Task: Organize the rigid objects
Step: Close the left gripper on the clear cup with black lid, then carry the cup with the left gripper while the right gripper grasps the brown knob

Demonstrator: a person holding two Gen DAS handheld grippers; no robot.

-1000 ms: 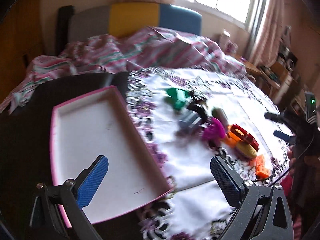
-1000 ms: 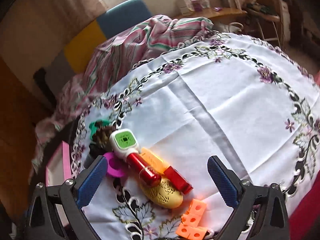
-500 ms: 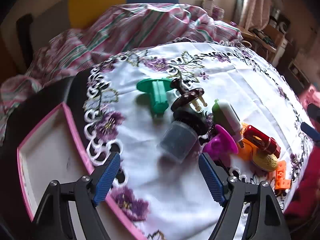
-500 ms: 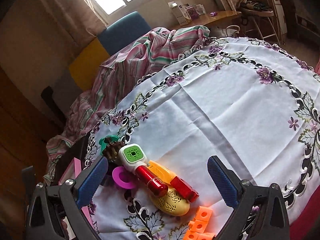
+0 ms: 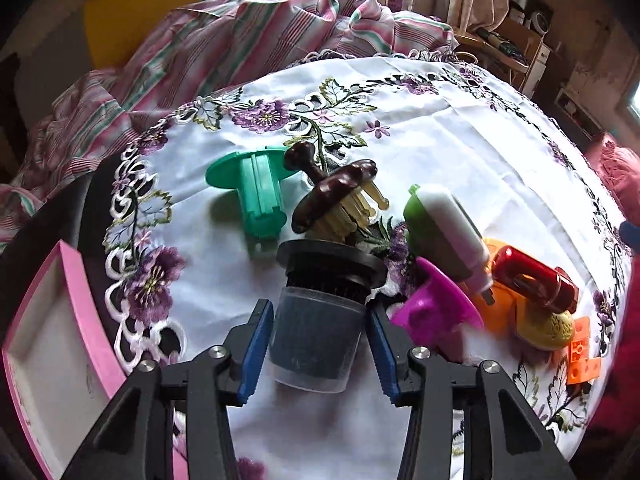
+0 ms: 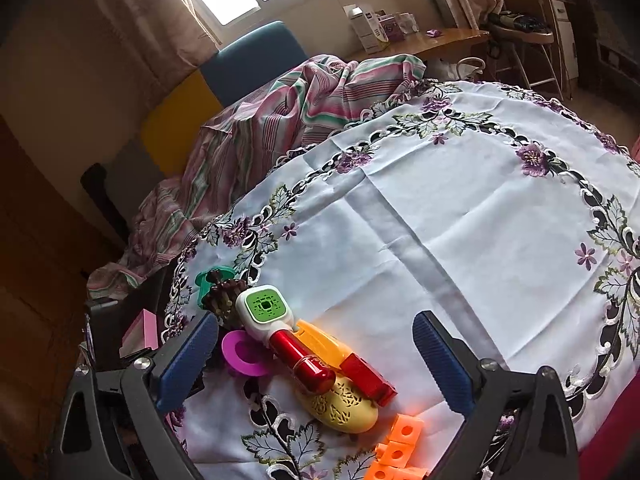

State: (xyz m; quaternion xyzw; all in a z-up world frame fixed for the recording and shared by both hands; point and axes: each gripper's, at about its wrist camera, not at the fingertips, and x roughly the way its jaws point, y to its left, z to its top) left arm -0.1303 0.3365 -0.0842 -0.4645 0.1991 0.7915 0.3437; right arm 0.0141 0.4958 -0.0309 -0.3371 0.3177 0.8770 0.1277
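A clear tub (image 5: 316,332) with a black lid (image 5: 332,264) lies on its side on the white embroidered tablecloth (image 5: 460,152). My left gripper (image 5: 318,352) straddles the tub; its jaws are closing and the blue pads stand just off the tub's walls. Around it lie a green spool (image 5: 260,196), a brown brush (image 5: 336,196), a magenta funnel piece (image 5: 436,312) and a green-and-white device (image 5: 444,228). My right gripper (image 6: 314,336) hovers wide above the red cylinder (image 6: 304,364) and yellow oval piece (image 6: 340,404); its jaws are beginning to close with nothing gripped.
A pink-rimmed white tray (image 5: 86,300) sits off the cloth's left edge. Orange blocks (image 6: 404,436) lie near the front table edge. A striped blanket (image 5: 240,40) is heaped behind the table, and a desk (image 6: 432,40) stands by the window.
My left gripper swung from over the tray to the pile, dropped low over the tub, and narrowed its jaws around it. The right gripper's view tilted up a little early on, then held.
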